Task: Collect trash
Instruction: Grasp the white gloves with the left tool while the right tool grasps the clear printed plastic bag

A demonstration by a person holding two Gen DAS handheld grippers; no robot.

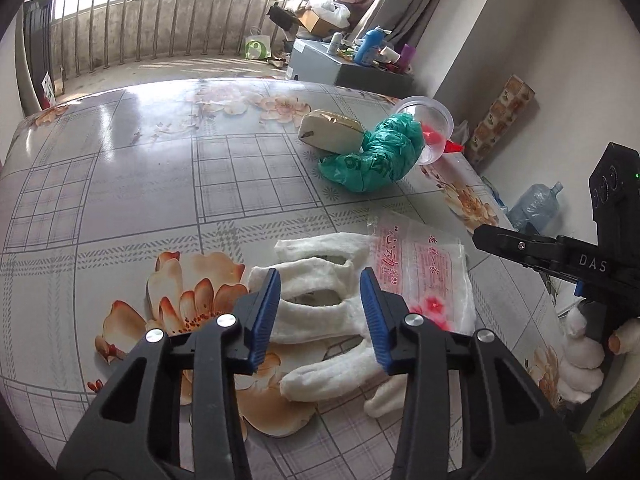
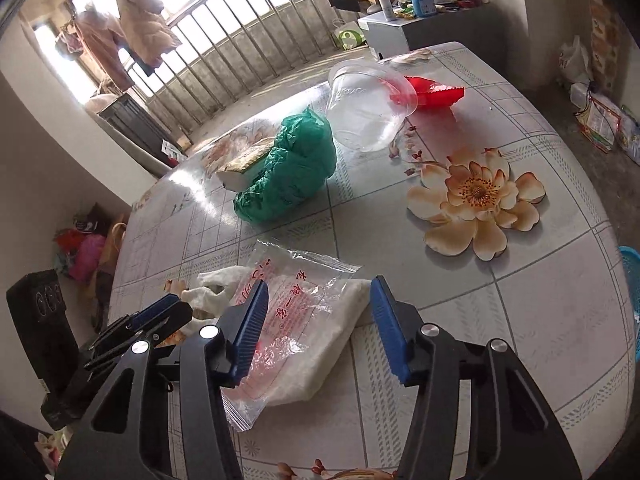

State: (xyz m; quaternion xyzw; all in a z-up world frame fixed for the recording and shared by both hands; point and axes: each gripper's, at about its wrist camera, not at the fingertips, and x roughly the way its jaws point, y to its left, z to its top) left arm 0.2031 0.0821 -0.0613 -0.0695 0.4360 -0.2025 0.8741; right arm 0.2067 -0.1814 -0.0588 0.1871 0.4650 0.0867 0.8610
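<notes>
Glossy plastic tablecloth with a grey check pattern and printed orange flowers covers the table under both grippers.

Between the blue ribbed pads of the left gripper lie the fuzzy fingers of a white cotton glove. The jaws stand partly open around those fingers; whether the pads touch the fabric I cannot tell.

Just to the right of these jaws is a flat, clear zip bag with red print. It lies partly on the glove and partly on a folded white cloth. The right gripper stands over this bag with its jaws about half open. The left pad is at the bag's surface, and the right pad is apart from it, above the tablecloth.

Farther ahead of both jaws sits a crumpled green plastic bag, soft and wrinkled. A beige rectangular block touches it. Beyond them a clear round plastic cup lies on its side, and a red ridged wrapper is at its mouth.
</notes>
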